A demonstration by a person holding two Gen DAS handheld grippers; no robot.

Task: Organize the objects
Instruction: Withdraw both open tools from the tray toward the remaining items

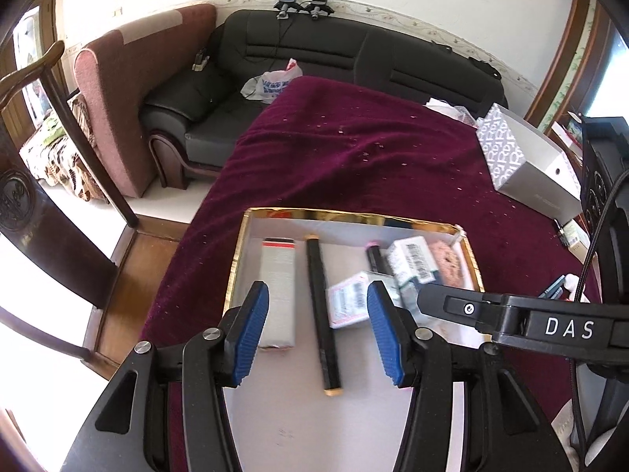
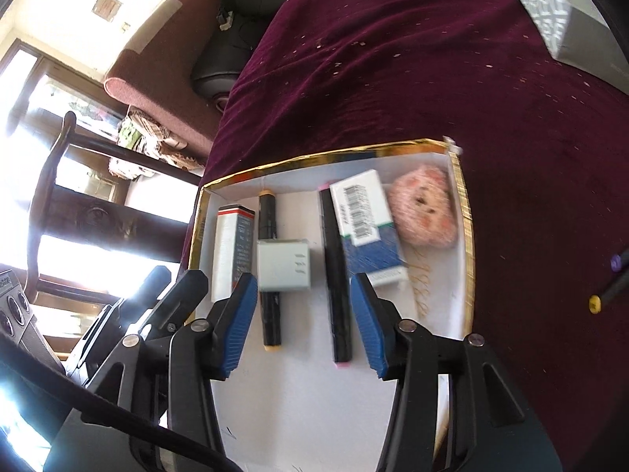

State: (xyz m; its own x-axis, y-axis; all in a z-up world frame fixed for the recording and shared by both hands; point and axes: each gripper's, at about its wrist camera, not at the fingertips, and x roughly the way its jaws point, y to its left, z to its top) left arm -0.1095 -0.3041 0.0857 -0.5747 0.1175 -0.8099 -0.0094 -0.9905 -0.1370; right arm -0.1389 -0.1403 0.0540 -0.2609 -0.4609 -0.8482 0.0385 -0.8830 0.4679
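Both tools, left tool (image 1: 317, 330) and right tool (image 2: 302, 322), hang empty, jaws apart, above the gold-rimmed box (image 2: 468, 236). Next likely fetches the markers (image 2: 605, 295) outside, seemingly loose.

A black leather sofa (image 1: 314, 63) stands behind the maroon cloth (image 1: 354, 149), a wooden chair (image 1: 47, 196) alongside.

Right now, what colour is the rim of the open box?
Shiny gold, around a white inside; the box rim shows best in the right wrist view.
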